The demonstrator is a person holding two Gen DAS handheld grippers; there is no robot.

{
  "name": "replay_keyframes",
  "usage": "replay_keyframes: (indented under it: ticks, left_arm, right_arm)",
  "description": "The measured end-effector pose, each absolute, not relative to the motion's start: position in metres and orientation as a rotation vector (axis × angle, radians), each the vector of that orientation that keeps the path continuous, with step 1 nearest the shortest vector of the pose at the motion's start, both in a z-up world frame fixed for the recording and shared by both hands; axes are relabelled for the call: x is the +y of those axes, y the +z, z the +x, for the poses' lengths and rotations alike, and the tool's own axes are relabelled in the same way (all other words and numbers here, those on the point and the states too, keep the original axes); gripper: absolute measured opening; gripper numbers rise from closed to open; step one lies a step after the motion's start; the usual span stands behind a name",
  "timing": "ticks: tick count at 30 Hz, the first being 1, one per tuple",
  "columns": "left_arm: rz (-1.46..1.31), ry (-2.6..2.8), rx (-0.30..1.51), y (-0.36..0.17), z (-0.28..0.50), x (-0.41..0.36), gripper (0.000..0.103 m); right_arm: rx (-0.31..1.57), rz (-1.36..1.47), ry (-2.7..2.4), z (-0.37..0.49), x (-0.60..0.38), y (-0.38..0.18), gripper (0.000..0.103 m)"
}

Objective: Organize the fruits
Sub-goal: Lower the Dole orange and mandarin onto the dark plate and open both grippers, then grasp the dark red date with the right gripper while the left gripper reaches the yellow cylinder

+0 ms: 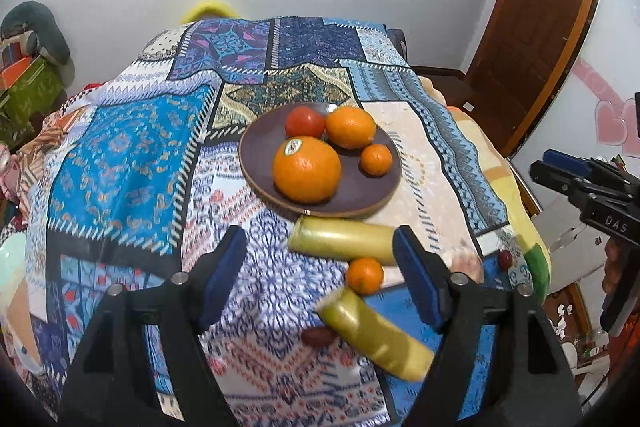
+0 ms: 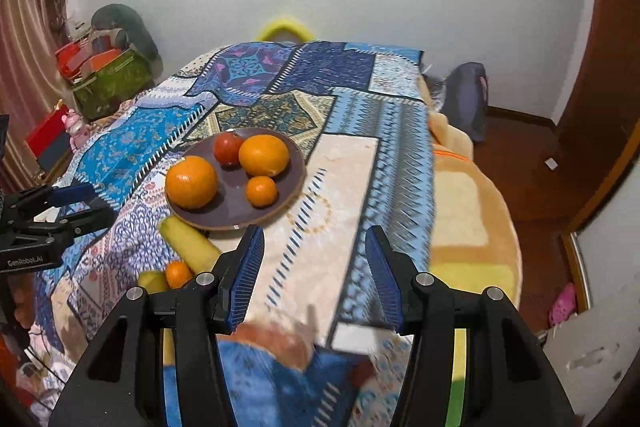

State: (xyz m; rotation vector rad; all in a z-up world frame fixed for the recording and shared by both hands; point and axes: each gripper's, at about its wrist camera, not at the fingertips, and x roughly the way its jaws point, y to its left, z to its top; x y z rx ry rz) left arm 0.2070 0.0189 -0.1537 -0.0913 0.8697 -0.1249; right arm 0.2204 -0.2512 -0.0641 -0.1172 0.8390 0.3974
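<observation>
Fruit everywhere on the patchwork bedspread (image 1: 120, 163)! From the left wrist, the left gripper (image 1: 320, 279) hangs over the loose pieces with jaws spread wide and empty. Between and beneath them lie a small mandarin (image 1: 364, 275) and two yellow-green fruits (image 1: 340, 239), one just beside the brown plate (image 1: 256, 155). The plate holds a large orange (image 1: 307, 169), a second orange (image 1: 351, 127), a little mandarin (image 1: 376, 159) and a red tomato (image 1: 304, 122), presumably gathered there.

Over to the right wrist: the right gripper (image 2: 314, 279) also shows open jaws gripping nothing, hovering near a blurred brownish fruit (image 2: 276, 343) at the bed's near edge. The same plate (image 2: 296, 163) sits ahead, well apart.
</observation>
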Motion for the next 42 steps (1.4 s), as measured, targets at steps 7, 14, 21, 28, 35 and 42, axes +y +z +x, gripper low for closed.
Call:
replay_keyframes:
  ticks: [7,14,21,28,35,42]
  left_arm:
    - [-0.092,-0.14,0.961,-0.18,0.19,-0.003,0.081]
    - [-0.135,-0.169,1.093,-0.22,0.179,-0.024,0.081]
    - [-0.149,-0.173,1.106,-0.231,0.171,-0.036,0.081]
    - [-0.174,-0.18,1.139,-0.244,0.176,-0.041,0.068]
    - [-0.175,-0.197,1.123,-0.247,0.18,-0.042,0.065]
    - [-0.164,-0.264,1.126,-0.242,0.168,-0.028,0.056]
  right_arm:
    - [0.873,-0.093,0.383,0.202,-0.271,-0.072,0.049]
    - [0.904,-0.132,0.399,0.185,-0.272,-0.089,0.049]
    - [0.988,-0.096,0.356,0.176,-0.293,-0.127,0.049]
    - [1.077,-0.045,0.35,0.176,-0.309,-0.158,0.041]
    - [1.088,-0.045,0.366,0.183,-0.308,-0.166,0.035]
    - [1.098,-0.024,0.376,0.188,-0.306,-0.175,0.021]
